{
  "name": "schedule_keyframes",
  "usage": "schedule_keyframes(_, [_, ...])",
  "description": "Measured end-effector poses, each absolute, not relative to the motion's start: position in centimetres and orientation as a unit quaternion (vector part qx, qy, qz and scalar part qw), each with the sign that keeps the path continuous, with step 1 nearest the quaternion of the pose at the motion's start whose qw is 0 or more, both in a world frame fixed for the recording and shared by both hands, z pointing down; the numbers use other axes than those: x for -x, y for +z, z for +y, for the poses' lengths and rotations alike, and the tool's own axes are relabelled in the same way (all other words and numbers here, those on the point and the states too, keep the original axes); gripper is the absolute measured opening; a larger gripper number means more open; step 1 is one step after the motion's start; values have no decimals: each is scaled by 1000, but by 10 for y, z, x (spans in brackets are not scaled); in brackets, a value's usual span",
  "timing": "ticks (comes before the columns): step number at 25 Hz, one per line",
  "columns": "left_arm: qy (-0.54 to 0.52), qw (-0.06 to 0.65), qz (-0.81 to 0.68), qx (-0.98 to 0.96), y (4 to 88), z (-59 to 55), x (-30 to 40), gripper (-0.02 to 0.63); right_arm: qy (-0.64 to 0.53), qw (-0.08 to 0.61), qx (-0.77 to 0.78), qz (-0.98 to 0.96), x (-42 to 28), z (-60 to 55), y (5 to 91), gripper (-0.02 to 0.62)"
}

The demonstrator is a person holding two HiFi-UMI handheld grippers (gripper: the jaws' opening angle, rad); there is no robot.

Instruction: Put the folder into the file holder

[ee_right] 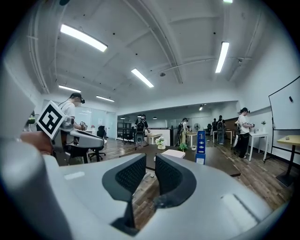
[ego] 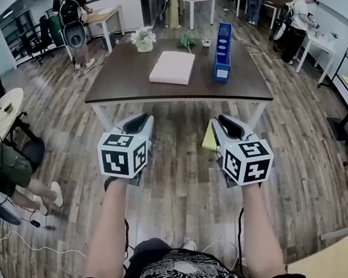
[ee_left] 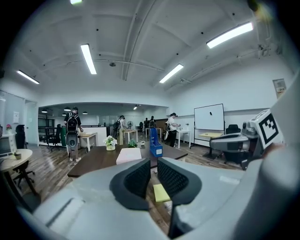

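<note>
A pale pink folder (ego: 172,67) lies flat on the dark brown table (ego: 120,78), and a blue file holder (ego: 222,52) stands upright to its right. I stand on the wooden floor, well short of the table. My left gripper (ego: 141,122) and right gripper (ego: 225,121) are held side by side in the air and point at the table. In the left gripper view the folder (ee_left: 129,155) and holder (ee_left: 155,143) show far beyond the left gripper (ee_left: 153,164). In the right gripper view the right gripper (ee_right: 150,161) frames the same folder (ee_right: 173,153) and holder (ee_right: 201,146). Both pairs of jaws stand nearly together with nothing between them.
A white flower pot (ego: 143,40), a small green plant (ego: 186,41) and a cup (ego: 206,42) stand at the table's far edge. A yellow sheet (ego: 208,138) lies on the floor below the table's near edge. A seated person (ego: 4,165) is at my left; other people stand farther off.
</note>
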State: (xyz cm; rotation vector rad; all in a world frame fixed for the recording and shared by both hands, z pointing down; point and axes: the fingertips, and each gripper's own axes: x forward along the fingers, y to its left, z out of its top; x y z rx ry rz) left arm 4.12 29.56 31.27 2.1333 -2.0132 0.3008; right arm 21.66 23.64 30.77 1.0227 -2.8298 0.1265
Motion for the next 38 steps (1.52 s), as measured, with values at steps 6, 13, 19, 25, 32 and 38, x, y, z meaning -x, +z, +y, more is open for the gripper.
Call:
schedule_keyframes(6, [99,99,-684,-716,314,287,-38,83,47,67,-328,-941,-215,228,310,131])
schedule_keyframes(13, [97,114,-684,-713,321,266,-24,140,59,77,-319,-943,-204,207,315,177])
schedule_keyframes(19, [83,123,-689,-709,325,234,-4,241,68,81,-325,-940,-190,177,322,252])
schedule_keyframes(25, [89,125,-681,-716,330,188,29,304,72,81,-340,-934,-161,134,323,305])
schedule_keyframes(32, [88,138,-670,-724,334,140,79,378,80,84,-363,-925,-117,88,322,354])
schedule_keyframes(38, [87,141,-660,-732,334,100,128,413,76,91,-381,-917,-73,51,317,377])
